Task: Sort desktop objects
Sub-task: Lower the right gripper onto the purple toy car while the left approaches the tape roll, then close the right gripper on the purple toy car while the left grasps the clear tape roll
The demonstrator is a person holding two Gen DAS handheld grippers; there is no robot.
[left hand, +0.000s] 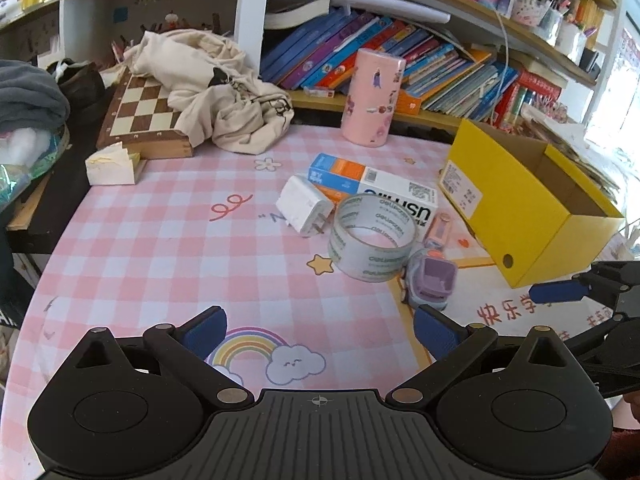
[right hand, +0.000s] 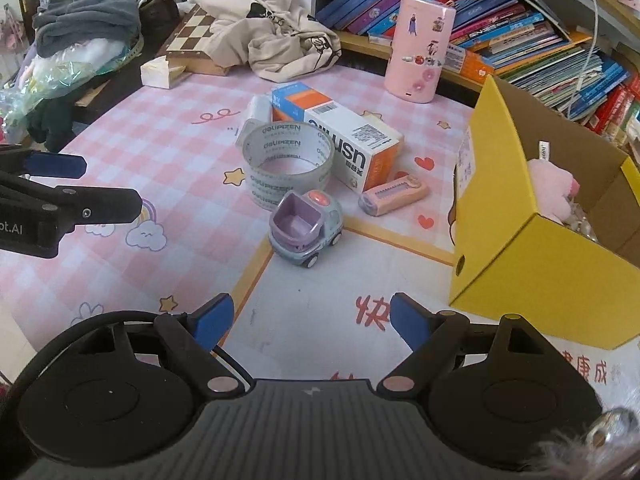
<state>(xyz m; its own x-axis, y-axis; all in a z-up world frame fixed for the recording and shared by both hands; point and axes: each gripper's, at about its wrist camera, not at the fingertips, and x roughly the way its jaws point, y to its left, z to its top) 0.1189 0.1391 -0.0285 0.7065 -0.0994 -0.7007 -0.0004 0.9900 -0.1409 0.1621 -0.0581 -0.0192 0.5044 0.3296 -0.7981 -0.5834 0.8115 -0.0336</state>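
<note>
On the pink checked mat (left hand: 160,240) lie a roll of clear tape (left hand: 370,238) (right hand: 288,164), a small toy truck (left hand: 430,280) (right hand: 306,232), a white-and-orange carton (left hand: 372,186) (right hand: 340,136), a white charger plug (left hand: 304,206) and a pink flat gadget (left hand: 439,230) (right hand: 394,196). An open yellow box (left hand: 528,208) (right hand: 528,240) stands to the right with a pink plush (right hand: 550,188) inside. My left gripper (left hand: 320,330) is open, short of the tape. My right gripper (right hand: 311,320) is open and empty, just short of the truck.
A pink sticker-covered canister (left hand: 372,96) (right hand: 420,48) stands at the back, leaning books (left hand: 400,52) behind it. A chessboard (left hand: 140,116), a cream garment (left hand: 216,84) and a tissue pack (left hand: 112,164) sit at the back left. Each gripper shows at the edge of the other's view.
</note>
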